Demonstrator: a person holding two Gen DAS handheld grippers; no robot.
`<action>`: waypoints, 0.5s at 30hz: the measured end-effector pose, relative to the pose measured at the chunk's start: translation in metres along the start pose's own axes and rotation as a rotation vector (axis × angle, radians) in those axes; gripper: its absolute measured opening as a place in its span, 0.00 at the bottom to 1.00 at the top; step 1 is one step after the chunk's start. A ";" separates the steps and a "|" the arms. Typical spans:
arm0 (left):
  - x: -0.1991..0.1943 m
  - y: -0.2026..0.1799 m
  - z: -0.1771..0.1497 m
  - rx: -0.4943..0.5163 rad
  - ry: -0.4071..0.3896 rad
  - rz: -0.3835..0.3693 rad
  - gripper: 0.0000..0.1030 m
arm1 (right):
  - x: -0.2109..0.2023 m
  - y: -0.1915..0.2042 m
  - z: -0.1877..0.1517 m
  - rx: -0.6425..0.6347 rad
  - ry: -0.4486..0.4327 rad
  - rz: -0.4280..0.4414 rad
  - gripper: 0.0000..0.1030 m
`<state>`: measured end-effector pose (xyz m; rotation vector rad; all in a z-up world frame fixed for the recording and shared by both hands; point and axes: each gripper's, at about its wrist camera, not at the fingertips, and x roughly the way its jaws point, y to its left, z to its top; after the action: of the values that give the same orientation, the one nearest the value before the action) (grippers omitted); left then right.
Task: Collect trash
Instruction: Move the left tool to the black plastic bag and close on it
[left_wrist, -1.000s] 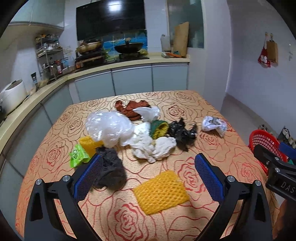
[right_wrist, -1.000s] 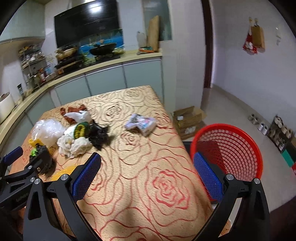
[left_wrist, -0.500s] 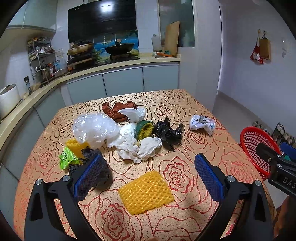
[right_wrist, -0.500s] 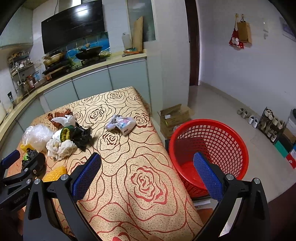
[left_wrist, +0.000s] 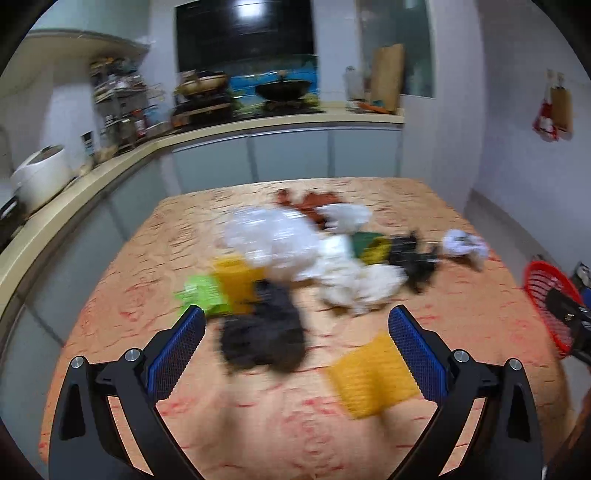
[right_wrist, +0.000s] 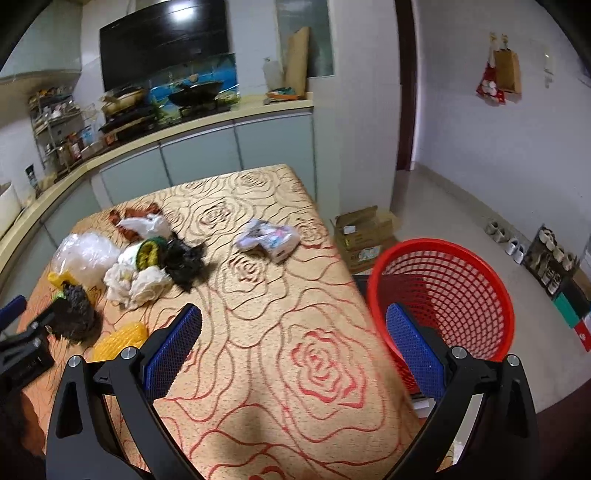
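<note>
A: From the left wrist, what lies ahead?

B: The left gripper (left_wrist: 295, 339) hangs released above the table (left_wrist: 122, 295), jaws spread, nothing between them. Framed in the gap at twelve o'clock is a dark crumpled wad (left_wrist: 264, 332); a yellow mesh sheet (left_wrist: 369, 380) lies partly behind the right finger at three o'clock. That view is blurred, so finer detail is lost.

A: And the right wrist?

B: Sharper. The right gripper (right_wrist: 293, 343) is also released and empty, over bare cloth. It shows the red mesh basket (right_wrist: 454, 280) on the floor at two o'clock, just beside the table edge; the left view catches only its rim (left_wrist: 539, 291). A white printed wrapper (right_wrist: 267, 238) lies apart from the trash pile at twelve o'clock, and the black crumpled bag (right_wrist: 184, 260) at eleven.
</note>
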<state>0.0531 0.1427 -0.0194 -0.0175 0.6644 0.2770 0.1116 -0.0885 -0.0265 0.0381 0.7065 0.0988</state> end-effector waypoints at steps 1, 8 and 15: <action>0.002 0.012 -0.002 -0.011 0.006 0.026 0.93 | 0.003 0.004 -0.001 -0.006 0.007 0.008 0.95; 0.014 0.079 -0.010 -0.112 0.045 0.022 0.93 | 0.018 0.027 -0.001 -0.032 0.050 0.086 0.95; 0.035 0.068 -0.011 -0.068 0.094 -0.087 0.93 | 0.028 0.048 -0.002 -0.078 0.086 0.129 0.95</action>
<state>0.0549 0.2161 -0.0440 -0.1252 0.7452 0.2156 0.1279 -0.0375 -0.0431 0.0046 0.7851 0.2528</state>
